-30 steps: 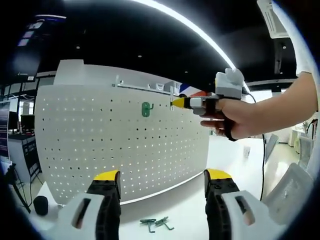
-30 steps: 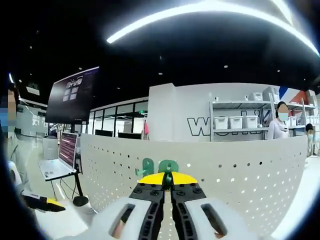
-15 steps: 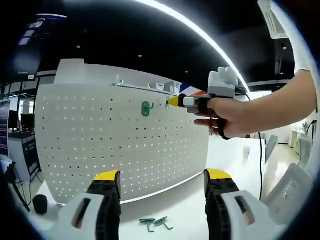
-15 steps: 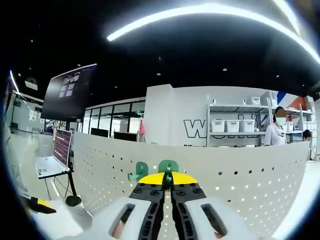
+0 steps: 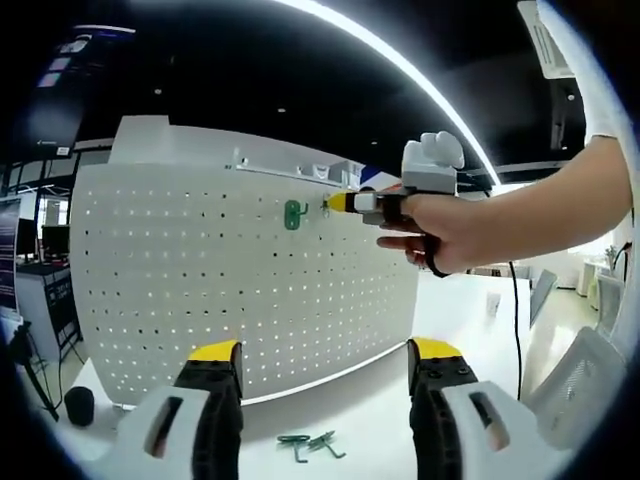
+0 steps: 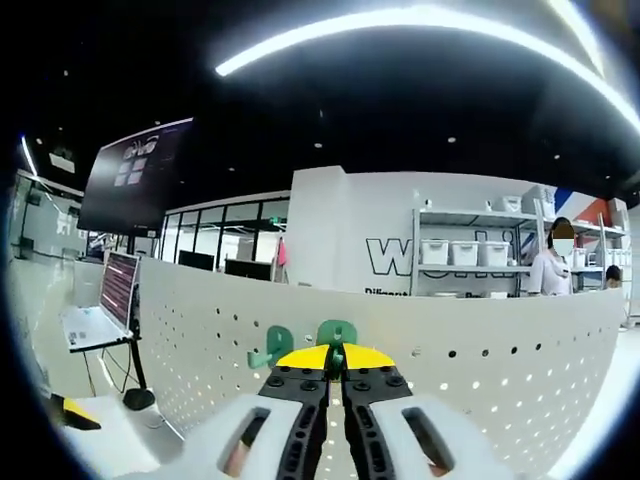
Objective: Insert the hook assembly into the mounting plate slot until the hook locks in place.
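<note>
Green hook [image 5: 292, 214] on white pegboard [image 5: 200, 290]

white table [image 5: 380, 420]: upright pegboard [image 5: 200, 290], loose green hooks [image 5: 310, 445] near its base.

an open lab or workshop hall: a shelving rack [image 6: 470, 245] is holding storage bins, a laptop [image 6: 95, 315] is glowing, ceiling light strips [image 6: 420, 25] are shining.

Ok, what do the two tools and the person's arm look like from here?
Each tool has black jaws with yellow tips on pale grey housings with dark slots, seen on the left tool and the right tool. In the left gripper view the right tool carries a white box on top, with a black cable trailing below. The arm is bare; a white short sleeve covers its top.
</note>
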The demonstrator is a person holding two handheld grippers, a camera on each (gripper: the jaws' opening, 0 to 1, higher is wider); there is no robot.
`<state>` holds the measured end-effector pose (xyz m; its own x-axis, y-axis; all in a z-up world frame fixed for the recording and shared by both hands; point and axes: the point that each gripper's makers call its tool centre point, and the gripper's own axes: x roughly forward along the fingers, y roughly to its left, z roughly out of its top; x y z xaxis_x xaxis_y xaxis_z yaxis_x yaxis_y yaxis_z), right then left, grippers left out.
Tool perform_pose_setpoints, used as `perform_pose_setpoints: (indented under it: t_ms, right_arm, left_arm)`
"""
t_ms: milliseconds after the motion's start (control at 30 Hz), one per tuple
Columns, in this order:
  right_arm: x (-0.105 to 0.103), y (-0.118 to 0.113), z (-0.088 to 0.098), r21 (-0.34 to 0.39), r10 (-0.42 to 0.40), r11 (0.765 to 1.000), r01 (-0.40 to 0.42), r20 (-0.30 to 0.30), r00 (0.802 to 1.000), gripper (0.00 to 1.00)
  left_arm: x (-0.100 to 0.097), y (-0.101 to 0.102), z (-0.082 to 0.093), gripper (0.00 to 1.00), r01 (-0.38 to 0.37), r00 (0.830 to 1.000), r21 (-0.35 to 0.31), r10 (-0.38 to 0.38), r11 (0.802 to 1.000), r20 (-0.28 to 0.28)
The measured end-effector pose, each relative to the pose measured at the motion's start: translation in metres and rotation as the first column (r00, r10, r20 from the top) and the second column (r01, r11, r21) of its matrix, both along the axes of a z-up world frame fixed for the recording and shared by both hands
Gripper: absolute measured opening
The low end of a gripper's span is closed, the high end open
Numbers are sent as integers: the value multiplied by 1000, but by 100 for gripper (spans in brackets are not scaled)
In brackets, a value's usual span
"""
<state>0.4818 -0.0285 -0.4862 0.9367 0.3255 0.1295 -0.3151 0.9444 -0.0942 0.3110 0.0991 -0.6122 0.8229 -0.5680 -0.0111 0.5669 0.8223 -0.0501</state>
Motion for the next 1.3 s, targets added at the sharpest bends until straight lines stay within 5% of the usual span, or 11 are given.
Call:
perform_pose_setpoints:
  t_ms: [1067,1300]
  right_arm:
    - [12,2,-13,-36,-103,994,102,-24,994,1]
    - [14,1,-13,38,-180,983,181,-41,983,1]
  left_arm:
    - [3,6,-5,68,-14,1000,-13,14,1000,-17]
    - [2,5,-5,67,-7,1000,-16,7,1000,-20]
